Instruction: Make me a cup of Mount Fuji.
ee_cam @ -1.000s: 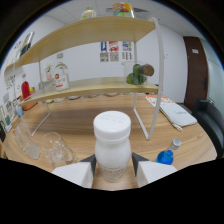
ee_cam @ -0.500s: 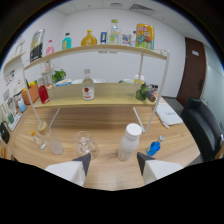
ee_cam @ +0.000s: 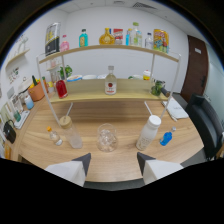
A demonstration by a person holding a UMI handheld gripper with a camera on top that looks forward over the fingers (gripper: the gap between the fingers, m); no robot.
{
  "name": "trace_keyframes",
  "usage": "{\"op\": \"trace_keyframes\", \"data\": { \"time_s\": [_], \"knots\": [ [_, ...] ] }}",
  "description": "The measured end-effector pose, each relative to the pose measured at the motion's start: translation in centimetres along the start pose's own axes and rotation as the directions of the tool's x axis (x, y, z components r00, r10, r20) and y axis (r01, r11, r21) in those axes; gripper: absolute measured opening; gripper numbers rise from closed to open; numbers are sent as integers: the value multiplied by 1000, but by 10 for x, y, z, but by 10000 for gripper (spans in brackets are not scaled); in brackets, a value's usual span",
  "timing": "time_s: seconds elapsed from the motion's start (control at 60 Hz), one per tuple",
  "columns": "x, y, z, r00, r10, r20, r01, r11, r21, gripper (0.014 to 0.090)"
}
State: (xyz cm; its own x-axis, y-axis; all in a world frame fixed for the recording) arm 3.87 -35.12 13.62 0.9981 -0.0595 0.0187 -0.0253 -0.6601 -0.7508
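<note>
My gripper (ee_cam: 112,167) fingers are apart holding nothing, the glass (ee_cam: 107,137) looks empty, so I judge all pouring remains.

Gripper (ee_cam: 113,167) finger bases cut off by dark lower edge (only tips show). Top-shelf bottles (ee_cam: 107,36) labels unreadable. Black chair (ee_cam: 209,120) cropped by vignette.

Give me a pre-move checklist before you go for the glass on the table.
1. Gripper holds nothing, fingers apart: ok.
2. Clear glass upright on the table, just ahead of the fingers: ok.
3. White bottle standing apart from the glass: ok.
4. Lidded cup clear of the glass: ok.
5. Glass contents: cannot tell.
6. Shelf bottle upright behind: ok.
</note>
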Motion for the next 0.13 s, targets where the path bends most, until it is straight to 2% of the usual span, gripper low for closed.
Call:
{"op": "trace_keyframes", "data": {
  "time_s": [0.133],
  "knots": [
    [-7,5,2,1000,-22,6,22,1000,-15,858]
  ]
}}
